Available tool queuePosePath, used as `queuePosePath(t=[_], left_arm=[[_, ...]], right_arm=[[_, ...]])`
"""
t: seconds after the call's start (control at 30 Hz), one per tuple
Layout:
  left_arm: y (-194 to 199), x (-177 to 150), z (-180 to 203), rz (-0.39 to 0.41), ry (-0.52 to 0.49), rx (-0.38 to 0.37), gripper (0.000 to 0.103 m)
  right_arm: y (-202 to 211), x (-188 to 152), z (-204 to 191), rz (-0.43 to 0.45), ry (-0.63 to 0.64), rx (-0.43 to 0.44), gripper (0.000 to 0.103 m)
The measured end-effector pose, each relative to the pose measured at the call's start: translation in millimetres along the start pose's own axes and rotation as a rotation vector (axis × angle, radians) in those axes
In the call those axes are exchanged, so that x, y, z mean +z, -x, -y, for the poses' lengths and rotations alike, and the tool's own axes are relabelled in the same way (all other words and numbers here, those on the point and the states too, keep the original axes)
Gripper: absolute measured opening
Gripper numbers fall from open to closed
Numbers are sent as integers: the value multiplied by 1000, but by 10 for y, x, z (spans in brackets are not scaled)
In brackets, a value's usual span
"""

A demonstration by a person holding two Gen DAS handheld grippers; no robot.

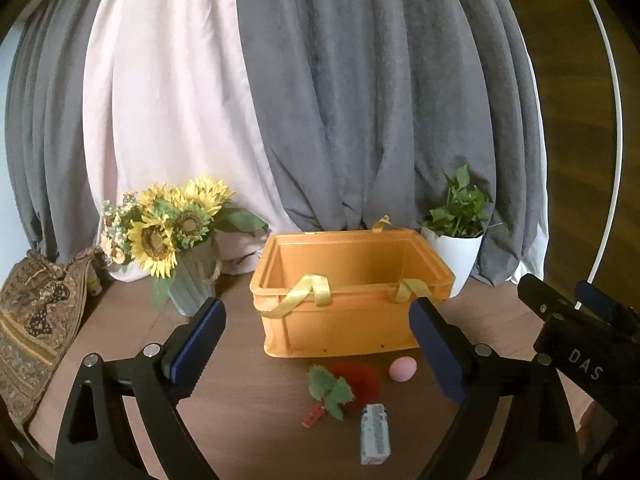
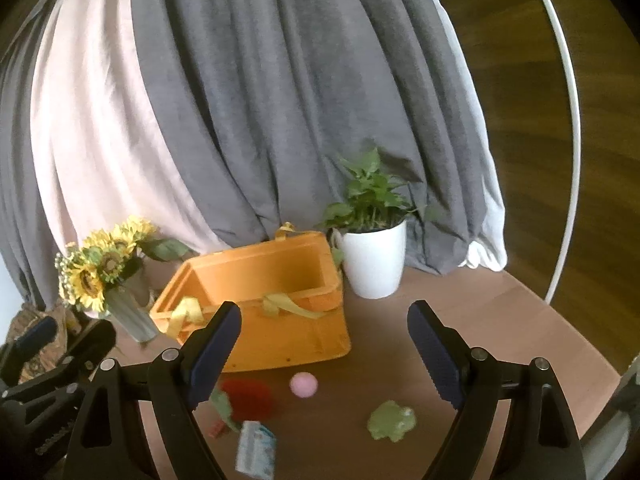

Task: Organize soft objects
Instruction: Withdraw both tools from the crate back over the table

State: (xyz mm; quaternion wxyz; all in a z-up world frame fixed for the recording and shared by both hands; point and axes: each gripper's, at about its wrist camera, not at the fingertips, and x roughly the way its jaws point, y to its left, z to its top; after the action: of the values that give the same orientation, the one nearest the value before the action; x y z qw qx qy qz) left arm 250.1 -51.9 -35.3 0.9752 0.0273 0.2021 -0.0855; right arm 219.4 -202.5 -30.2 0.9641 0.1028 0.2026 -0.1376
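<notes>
While both grippers, left gripper [image 1: 316,344] and right gripper [image 2: 324,350], hover with fingers spread and empty before the orange crate [image 1: 352,304], the hard toy bus [image 1: 375,434] beside the red plush [image 1: 356,378] risks being grabbed by mistake.

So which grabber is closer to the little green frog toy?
Right. The green frog lies on the table just ahead of the open right gripper, near its right finger. The open left gripper faces the red fuzzy toy; its view misses the frog.
</notes>
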Motion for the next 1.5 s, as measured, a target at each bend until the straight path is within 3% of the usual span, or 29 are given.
queuePosePath(t=[0.5,1.07,1.5], left_arm=[[-2,-385,377,-92,33,20,94],[-336,-902,581,-255,50,70,94],[-610,-1169,662,-332,45,84,93]], right_arm=[[29,-189,392,-39,62,31,86],[-388,-605,600,-197,131,91,86],[-719,-880,714,-287,137,100,85]])
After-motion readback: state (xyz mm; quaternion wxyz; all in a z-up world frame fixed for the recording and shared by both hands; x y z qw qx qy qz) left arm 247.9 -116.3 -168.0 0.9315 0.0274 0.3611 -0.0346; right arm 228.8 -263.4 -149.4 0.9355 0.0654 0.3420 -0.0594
